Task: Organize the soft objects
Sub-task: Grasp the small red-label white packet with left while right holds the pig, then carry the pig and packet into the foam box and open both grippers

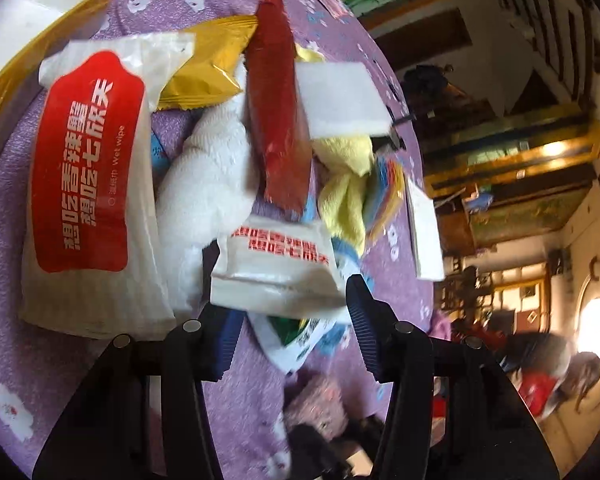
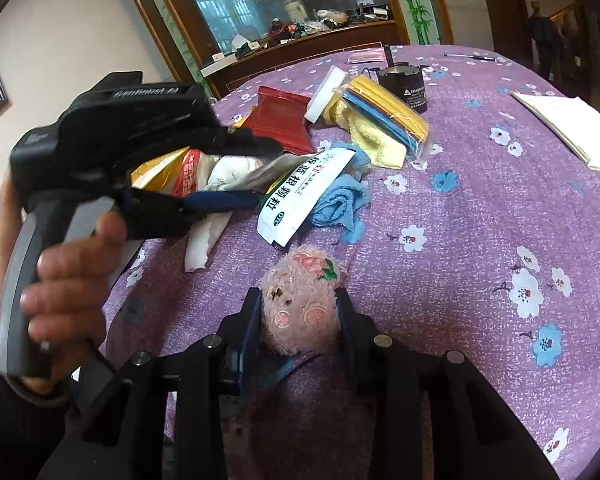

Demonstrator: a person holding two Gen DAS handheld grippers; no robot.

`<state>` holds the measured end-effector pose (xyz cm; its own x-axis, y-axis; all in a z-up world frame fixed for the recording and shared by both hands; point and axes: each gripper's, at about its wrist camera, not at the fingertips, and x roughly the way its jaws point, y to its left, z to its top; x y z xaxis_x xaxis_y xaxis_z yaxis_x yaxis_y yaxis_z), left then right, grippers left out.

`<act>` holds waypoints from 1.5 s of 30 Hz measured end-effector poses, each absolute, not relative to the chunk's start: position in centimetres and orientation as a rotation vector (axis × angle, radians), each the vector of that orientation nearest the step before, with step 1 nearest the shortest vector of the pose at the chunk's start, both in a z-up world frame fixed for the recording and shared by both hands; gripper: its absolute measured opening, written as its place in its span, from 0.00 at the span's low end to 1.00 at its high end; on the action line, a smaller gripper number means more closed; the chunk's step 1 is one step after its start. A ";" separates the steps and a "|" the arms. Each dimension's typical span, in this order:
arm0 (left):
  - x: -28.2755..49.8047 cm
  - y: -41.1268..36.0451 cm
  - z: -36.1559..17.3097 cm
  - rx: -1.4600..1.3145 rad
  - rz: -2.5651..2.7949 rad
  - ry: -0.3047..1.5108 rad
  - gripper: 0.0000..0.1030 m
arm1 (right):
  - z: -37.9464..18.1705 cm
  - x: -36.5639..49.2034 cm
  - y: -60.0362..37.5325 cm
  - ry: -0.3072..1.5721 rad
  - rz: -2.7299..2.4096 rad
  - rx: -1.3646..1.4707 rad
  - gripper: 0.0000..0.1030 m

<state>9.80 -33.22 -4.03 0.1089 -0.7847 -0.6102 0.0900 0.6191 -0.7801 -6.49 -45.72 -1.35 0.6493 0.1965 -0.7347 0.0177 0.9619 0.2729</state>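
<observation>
In the right wrist view, the right gripper (image 2: 298,322) sits at lower centre of the frame, its 2 fingers pressed against either side of a small pink fuzzy plush toy with an embroidered flower (image 2: 298,300), which it holds just over the purple floral-cloth bench (image 2: 480,220). At the left of that frame a hand (image 2: 66,280) grips the handle of the left gripper (image 2: 224,178), whose fingers reach into a pile of packets.

In the left wrist view, the left gripper (image 1: 288,312) stands fairly wide at lower centre, its blue-ribbed fingers on either side of a small white wet-wipe packet with red print (image 1: 276,276); whether they touch it I cannot tell. A larger white wet-wipe packet with a red label (image 1: 88,184) lies at the left of the frame, beside a white terry towel roll (image 1: 212,172). Above them lie a gold foil packet (image 1: 208,68), a long red foil pouch (image 1: 280,112), a white sponge block (image 1: 340,96) and a yellow fluffy cloth (image 1: 346,188).

In the right wrist view, a light blue cloth (image 2: 340,200) lies centre frame, partly under a white sachet with green print (image 2: 300,192).
</observation>
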 end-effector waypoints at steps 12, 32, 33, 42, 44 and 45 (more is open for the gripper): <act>9.0 -31.2 -3.2 -0.690 -0.712 1.304 0.13 | 0.4 -7.3 -45.9 0.806 0.103 0.263 0.32; 2.4 -17.0 3.6 -0.687 -0.847 1.075 0.06 | 3.5 -5.6 -43.7 0.787 0.216 0.345 0.32; 2.5 -16.4 4.0 -0.678 -0.828 1.053 0.06 | 3.9 -5.2 -42.7 0.780 0.242 0.331 0.32; 7.3 -10.2 2.3 -0.702 -0.586 1.016 0.06 | 4.0 3.0 -33.2 0.847 0.460 0.308 0.32; 9.0 -9.4 1.3 -0.725 -0.560 1.048 0.06 | 3.4 5.0 -31.1 0.875 0.481 0.308 0.32; 9.9 -9.1 0.8 -0.725 -0.530 1.056 0.06 | 3.0 5.8 -30.2 0.880 0.486 0.302 0.32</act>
<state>9.88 -9.09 0.76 0.4069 -0.7012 -0.5855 0.0509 0.6574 -0.7519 5.83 -30.17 3.04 0.5395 0.5224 -0.6604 -0.2802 0.8510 0.4442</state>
